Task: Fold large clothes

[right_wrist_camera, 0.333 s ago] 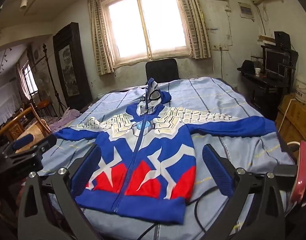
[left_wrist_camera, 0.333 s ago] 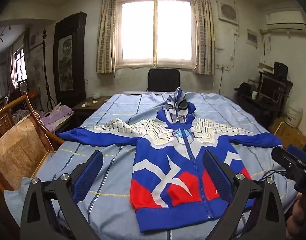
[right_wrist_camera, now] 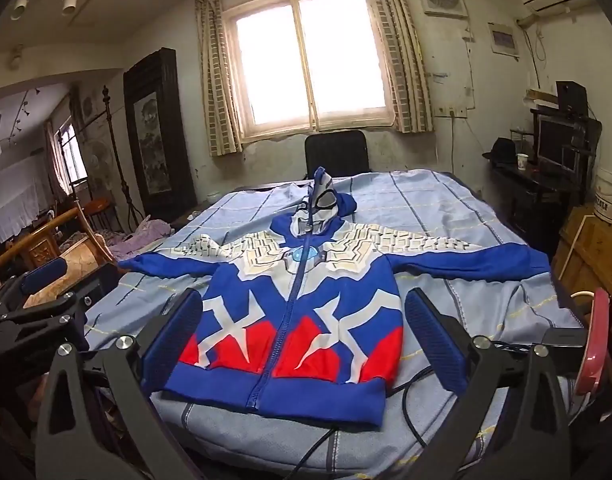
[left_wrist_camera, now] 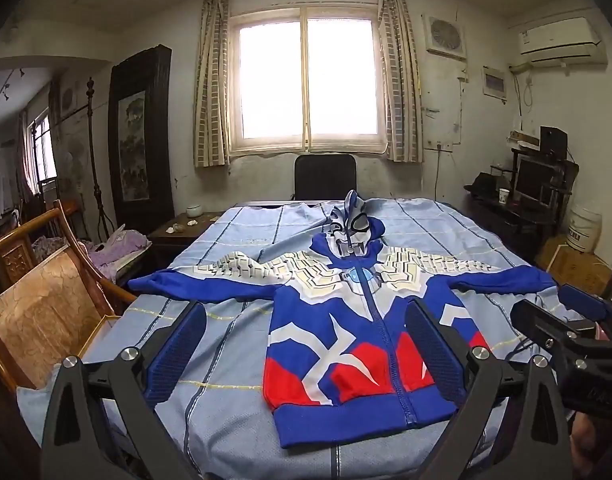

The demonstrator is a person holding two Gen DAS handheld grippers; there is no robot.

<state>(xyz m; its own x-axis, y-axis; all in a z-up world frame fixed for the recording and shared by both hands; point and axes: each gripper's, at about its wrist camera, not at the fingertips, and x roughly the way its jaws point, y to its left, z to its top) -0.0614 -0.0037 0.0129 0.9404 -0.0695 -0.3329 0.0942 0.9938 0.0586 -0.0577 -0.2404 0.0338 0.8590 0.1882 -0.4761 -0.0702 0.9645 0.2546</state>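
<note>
**Ana:** Both tongs first? The left gripper (left_wrist_camera: 306, 354) has its 2 blue pads spread wide with nothing between them, hanging above the near edge of the bed. The right gripper (right_wrist_camera: 304, 344) is spread just as wide and is empty too.

**Ben:** And the biggest thing in view?

**Ana:** That is the bed (left_wrist_camera: 234, 320), covered by a light blue sheet with a thin check pattern; it fills the middle of both views.

**Ben:** Where is the garment?

**Ana:** The hoodie (right_wrist_camera: 302, 312) lies flat on the sheet, front up and zipped, with both sleeves stretched out toward 9 and 3 o'clock. Its hem faces the grippers at 6 o'clock, and its hood (left_wrist_camera: 355, 226), printed like a mask, points to 12 o'clock. It is blue, with red and white patches.

**Ben:** Around the bed?

**Ana:** At 12 o'clock, a black chair (left_wrist_camera: 325, 176) stands under the bright window (left_wrist_camera: 307, 80). A wooden chair (left_wrist_camera: 46, 312) is at 9 o'clock, beside the bed's corner. A black cable (right_wrist_camera: 421, 376) runs over the sheet near the hem, at 5 o'clock in the right view.
</note>
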